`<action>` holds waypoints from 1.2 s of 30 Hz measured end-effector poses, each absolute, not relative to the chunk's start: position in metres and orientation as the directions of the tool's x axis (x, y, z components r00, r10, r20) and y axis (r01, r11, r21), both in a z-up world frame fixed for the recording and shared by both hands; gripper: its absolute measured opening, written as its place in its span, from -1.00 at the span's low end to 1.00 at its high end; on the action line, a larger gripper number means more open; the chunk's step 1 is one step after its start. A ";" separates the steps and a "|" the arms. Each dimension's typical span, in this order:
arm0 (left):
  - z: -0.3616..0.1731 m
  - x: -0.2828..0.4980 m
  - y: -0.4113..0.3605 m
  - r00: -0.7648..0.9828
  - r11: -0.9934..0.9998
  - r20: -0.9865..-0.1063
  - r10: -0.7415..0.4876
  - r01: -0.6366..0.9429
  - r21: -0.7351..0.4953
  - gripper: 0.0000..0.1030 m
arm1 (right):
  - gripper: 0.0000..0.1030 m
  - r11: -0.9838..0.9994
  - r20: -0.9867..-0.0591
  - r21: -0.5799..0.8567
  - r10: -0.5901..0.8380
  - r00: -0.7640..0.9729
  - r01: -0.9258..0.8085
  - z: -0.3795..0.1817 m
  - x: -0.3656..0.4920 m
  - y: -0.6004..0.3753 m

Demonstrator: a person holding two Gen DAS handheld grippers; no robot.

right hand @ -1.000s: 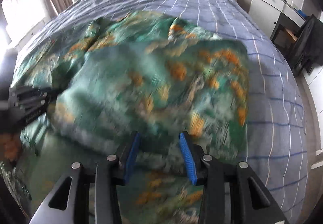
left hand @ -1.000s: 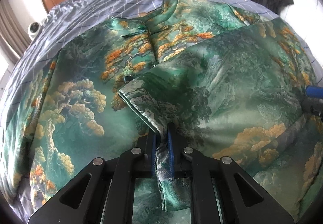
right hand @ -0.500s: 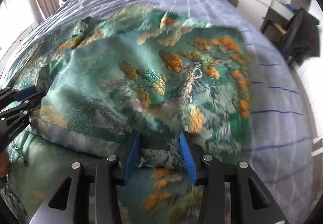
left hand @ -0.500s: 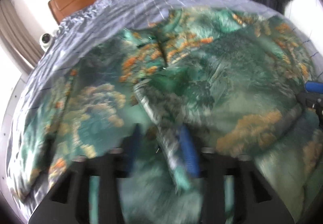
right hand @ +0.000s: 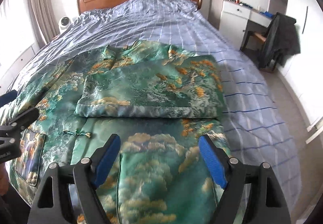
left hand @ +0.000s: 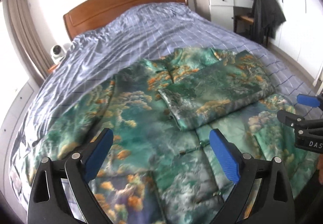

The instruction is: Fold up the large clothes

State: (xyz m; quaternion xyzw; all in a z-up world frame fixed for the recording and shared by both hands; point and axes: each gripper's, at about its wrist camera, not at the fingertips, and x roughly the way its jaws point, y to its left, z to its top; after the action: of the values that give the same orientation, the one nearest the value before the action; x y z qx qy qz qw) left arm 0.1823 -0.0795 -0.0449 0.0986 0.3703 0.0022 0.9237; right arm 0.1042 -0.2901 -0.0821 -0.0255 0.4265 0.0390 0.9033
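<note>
Change: my left claw (left hand: pixel 159 155) and right claw (right hand: pixel 159 159), a moment ago gripping the sleeve (right hand: pixel 149 92), are opening, empty.
Meaning: sleeve lies folded across the brocade jacket (left hand: pixel 141 139); other side next, I judge.

Green landscape-print garment (right hand: pixel 153 90) spread flat on the bed, right sleeve folded across its chest

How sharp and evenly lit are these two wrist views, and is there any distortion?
Left wrist: strong fisheye bending, black corner vignette, bedspread slightly smeared, soft daylight, no harsh glare. Right wrist: same bending, green jacket fairly sharp, its near part softened.
</note>
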 end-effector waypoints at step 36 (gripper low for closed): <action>0.041 0.109 0.008 0.844 0.998 -0.532 0.065 -0.062 0.024 0.93 | 0.59 0.930 -0.669 -0.304 -0.054 0.741 -0.206 -0.016 0.030 -0.177</action>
State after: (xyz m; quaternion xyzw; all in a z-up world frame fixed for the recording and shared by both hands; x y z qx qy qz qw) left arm 0.1091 0.0080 0.0409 0.0028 0.2769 0.0331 0.9603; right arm 0.0298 -0.1767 -0.0164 -0.1822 0.3573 0.0416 0.9151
